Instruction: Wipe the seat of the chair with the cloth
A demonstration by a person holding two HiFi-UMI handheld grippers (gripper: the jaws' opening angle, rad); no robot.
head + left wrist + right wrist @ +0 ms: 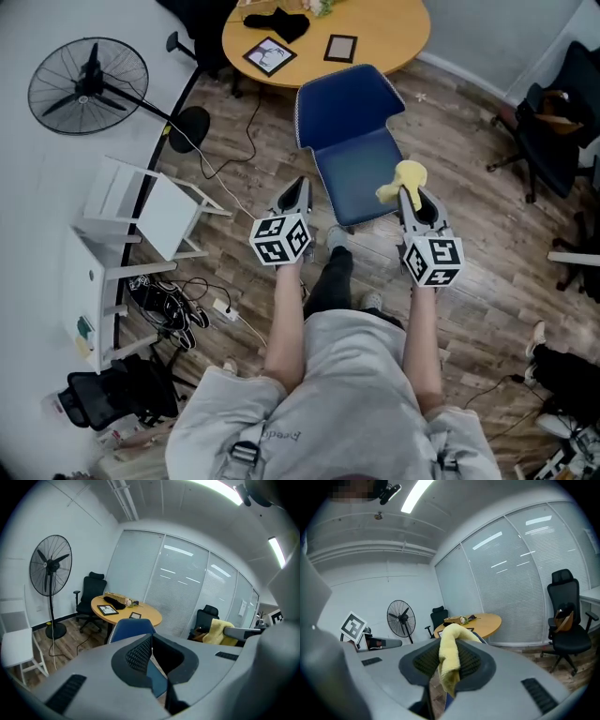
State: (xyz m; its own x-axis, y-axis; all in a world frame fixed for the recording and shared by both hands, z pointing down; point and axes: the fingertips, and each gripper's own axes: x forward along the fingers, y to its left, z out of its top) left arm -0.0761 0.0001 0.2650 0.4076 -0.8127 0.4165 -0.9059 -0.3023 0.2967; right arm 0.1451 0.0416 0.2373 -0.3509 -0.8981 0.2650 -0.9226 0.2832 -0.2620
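A blue chair (pixel 349 141) stands on the wood floor in front of me, its seat (pixel 356 183) facing me. My right gripper (pixel 406 194) is shut on a yellow cloth (pixel 403 178), which sticks up from the jaws above the seat's near right corner. In the right gripper view the cloth (pixel 449 660) hangs folded between the pads. My left gripper (pixel 301 185) is shut and holds nothing, just left of the seat's near edge. In the left gripper view the chair back (pixel 132 627) shows past the closed jaws, with the cloth (pixel 216 631) at the right.
Behind the chair is a round wooden table (pixel 380 42) carrying frames and a dark item. A standing fan (pixel 89 82) and a white shelf unit (pixel 141 216) are at the left, with cables (pixel 187 300) on the floor. Black office chairs (pixel 548 131) stand at the right.
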